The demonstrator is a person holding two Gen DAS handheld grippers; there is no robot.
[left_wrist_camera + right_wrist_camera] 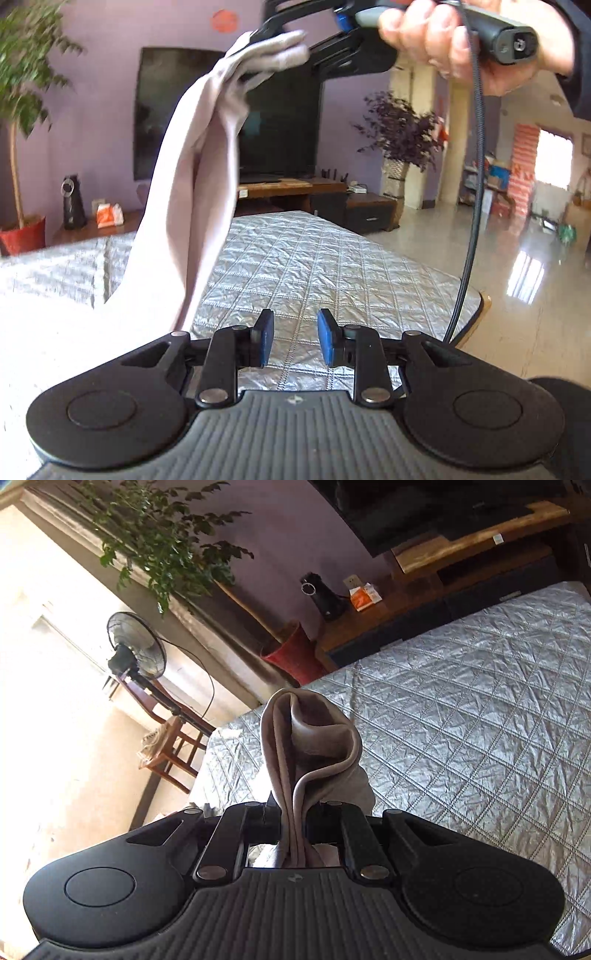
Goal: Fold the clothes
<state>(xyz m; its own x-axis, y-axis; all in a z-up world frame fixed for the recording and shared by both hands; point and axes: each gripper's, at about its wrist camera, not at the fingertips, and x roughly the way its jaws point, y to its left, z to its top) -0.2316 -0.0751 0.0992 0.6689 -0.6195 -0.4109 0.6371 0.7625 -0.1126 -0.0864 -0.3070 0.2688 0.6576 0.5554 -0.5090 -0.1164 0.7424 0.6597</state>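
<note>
A pale pinkish-grey garment (192,173) hangs down from my right gripper (295,51), which is high at the top of the left wrist view, held by a hand. In the right wrist view my right gripper (293,827) is shut on a bunched fold of the garment (314,738), above the quilted silver table cover (461,709). My left gripper (295,339) is open and empty, low over the cover (314,266), to the right of the hanging cloth.
A black cable (476,184) hangs from the right gripper. A TV (280,122) on a wooden stand, potted plants (22,74), a red pot (291,657), a fan (136,646) and a wooden chair (173,749) stand beyond the table. The table's right edge (484,306) borders a shiny floor.
</note>
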